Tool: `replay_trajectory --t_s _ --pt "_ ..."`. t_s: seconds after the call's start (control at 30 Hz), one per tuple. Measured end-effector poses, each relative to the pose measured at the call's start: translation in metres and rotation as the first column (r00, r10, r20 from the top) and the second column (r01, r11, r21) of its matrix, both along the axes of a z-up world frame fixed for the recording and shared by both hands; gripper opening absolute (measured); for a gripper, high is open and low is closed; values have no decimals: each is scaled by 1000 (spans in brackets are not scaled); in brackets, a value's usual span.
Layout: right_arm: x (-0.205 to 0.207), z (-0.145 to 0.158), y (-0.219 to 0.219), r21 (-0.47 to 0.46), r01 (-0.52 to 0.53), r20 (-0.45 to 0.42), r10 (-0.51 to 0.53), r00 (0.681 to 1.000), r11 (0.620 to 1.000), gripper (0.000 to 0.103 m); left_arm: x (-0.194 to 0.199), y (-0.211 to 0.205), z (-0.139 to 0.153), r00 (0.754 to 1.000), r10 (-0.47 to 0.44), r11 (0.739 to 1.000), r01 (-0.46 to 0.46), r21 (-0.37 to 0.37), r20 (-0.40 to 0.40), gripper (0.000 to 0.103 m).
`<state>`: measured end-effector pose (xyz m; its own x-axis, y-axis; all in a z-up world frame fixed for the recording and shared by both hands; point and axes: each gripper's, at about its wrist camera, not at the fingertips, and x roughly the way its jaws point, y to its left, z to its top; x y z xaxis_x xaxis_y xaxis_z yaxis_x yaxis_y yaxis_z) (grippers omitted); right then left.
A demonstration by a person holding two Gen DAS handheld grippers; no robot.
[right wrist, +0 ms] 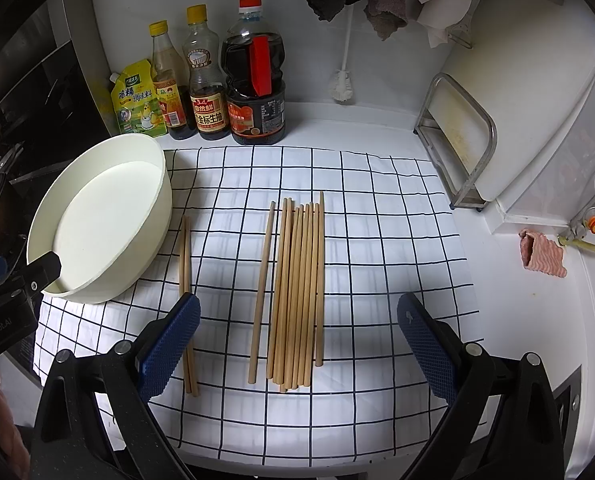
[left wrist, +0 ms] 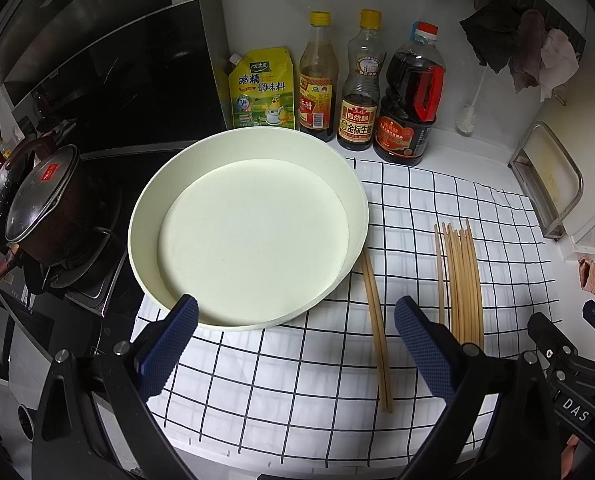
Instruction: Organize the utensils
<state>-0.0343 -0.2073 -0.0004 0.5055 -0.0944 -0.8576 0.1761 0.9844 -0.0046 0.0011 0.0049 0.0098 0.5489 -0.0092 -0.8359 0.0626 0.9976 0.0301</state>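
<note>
Done: chopstick pair (right wrist: 187,304) laid just right of empty basin (right wrist: 159,208).
Left: loose chopsticks (right wrist: 297,296) further right, seemingly unsorted.
Grippers: left gripper (left wrist: 295,344), right gripper (right wrist: 297,346) both spread, empty.

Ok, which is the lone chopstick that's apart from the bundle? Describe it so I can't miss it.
Start at the checked cloth. Right of the white round tray lies a pair of chopsticks, then the big bundle. The single chopstick lies between them, alone, slightly slanted, just left of the bundle without touching it.

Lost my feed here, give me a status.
Left tool and right tool open, empty. Chopstick bunch, one single and a pair on checked cloth. White bowl empty. Nothing blocking.
</note>
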Motion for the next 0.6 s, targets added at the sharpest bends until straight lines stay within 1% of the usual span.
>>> replay_trajectory --t_s 0.6 --pt "0 1 1 -5 -1 3 1 1000 1000 94 0 0 0 1000 0 1000 0 -1 1 97"
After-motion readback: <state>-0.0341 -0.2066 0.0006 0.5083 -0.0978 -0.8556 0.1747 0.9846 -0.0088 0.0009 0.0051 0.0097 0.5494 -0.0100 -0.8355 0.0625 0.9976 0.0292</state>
